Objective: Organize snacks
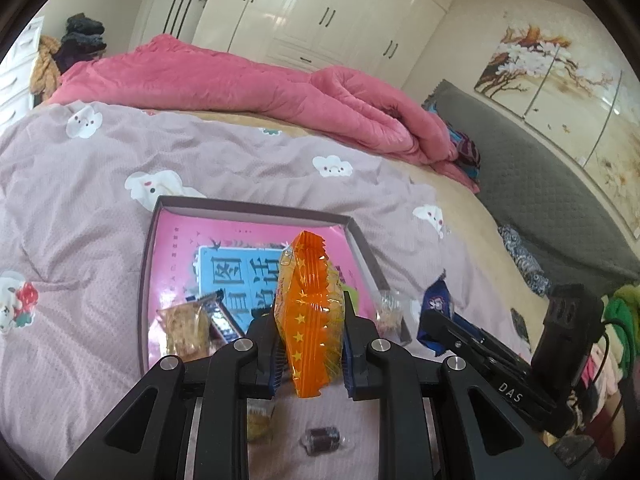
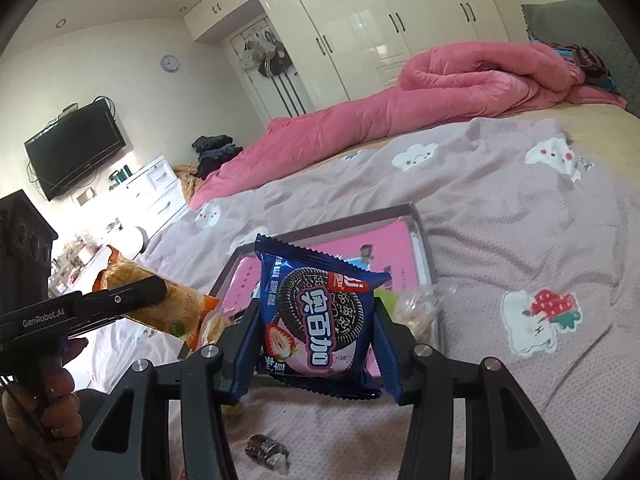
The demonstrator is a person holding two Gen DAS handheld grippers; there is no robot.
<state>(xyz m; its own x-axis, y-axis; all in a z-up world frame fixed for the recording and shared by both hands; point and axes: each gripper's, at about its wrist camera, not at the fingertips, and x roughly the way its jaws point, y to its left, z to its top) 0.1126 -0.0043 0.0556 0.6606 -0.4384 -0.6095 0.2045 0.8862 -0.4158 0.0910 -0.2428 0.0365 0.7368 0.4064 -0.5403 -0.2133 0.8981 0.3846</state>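
- Currently both tools are loaded, held above the bed (image 1: 80,208) with its mauve cloud-print sheet.
- Left tool (image 1: 310,332): jaws narrow, clamped on an orange star-print snack pack (image 1: 310,304), which stands upright between the pads, top corner over the box.
- Right tool (image 2: 316,332): jaws at medium width, gripping a blue cookie pack (image 2: 320,316) by both side edges; cookie and strawberry print faces the camera, pack upright.
- Same blue pack shows in the left wrist view at right (image 1: 436,312), just beside the box's right wall.
- Orange pack also seen from the right wrist view (image 2: 160,304), left of the box, tilted in the other tool.
- Container: shallow dark-walled box (image 1: 256,210) lying on the sheet, pink printed bottom with a blue panel and large characters.
- Inside the box, near-left corner: a clear bag of brownish snack (image 1: 186,328) and a small dark blue-striped pack (image 1: 222,316) touching it.
- Clear-wrapped snack (image 1: 390,312) at the box's near-right corner; cannot tell if fully inside or on the rim.
- Outside the box, on the sheet near the tools: a small dark wrapped candy (image 1: 322,438), plus a yellowish pack (image 1: 258,420) partly hidden by the left tool's frame.
- Pink quilt (image 1: 240,80) bunched along the far side of the bed, well apart from the box.
- A hand (image 2: 48,404) grips the left tool's handle at lower left of the right wrist view.
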